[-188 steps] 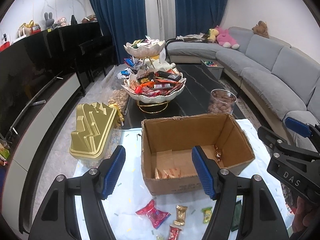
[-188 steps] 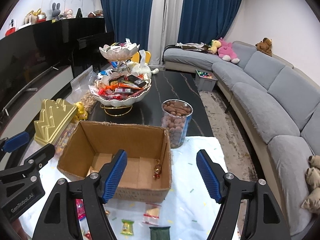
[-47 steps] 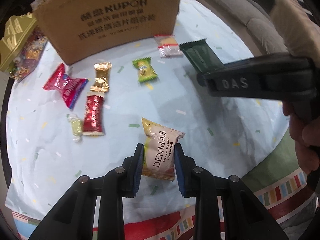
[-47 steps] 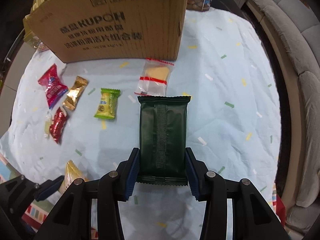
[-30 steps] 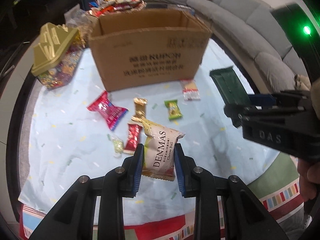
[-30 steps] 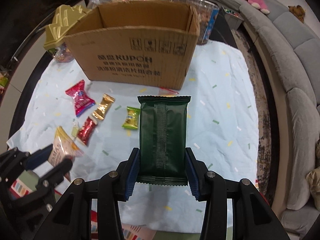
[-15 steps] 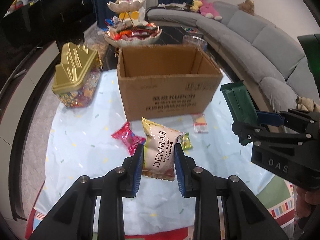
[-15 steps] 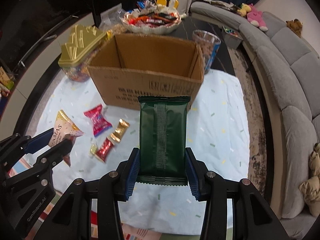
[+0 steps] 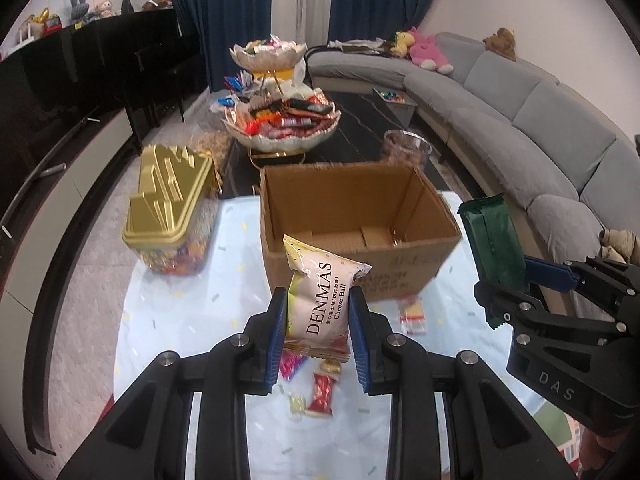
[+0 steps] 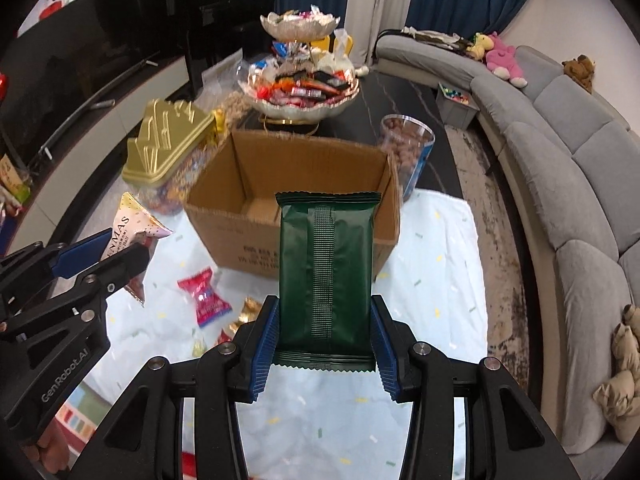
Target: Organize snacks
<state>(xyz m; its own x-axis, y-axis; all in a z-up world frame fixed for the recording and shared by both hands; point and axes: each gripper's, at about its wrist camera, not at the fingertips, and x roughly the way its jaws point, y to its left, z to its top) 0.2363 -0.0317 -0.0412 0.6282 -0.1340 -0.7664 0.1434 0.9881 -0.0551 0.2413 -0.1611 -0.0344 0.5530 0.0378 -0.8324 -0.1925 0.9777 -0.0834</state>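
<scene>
Pinching the Denmas cheese ball packet (image 9: 320, 300) in the left gripper (image 9: 318, 332) and the dark green packet (image 10: 326, 276) in the right gripper (image 10: 324, 350), both short of the cardboard box (image 9: 352, 216) ahead, so letting go early probably drops them outside.

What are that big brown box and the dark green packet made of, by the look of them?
The brown box looks like corrugated cardboard: matte, with rough torn rims and printed lettering on its side. The dark green packet seems to be glossy plastic or foil film: it catches the light, with a ribbed seam down its middle and zigzag-cut ends.
</scene>
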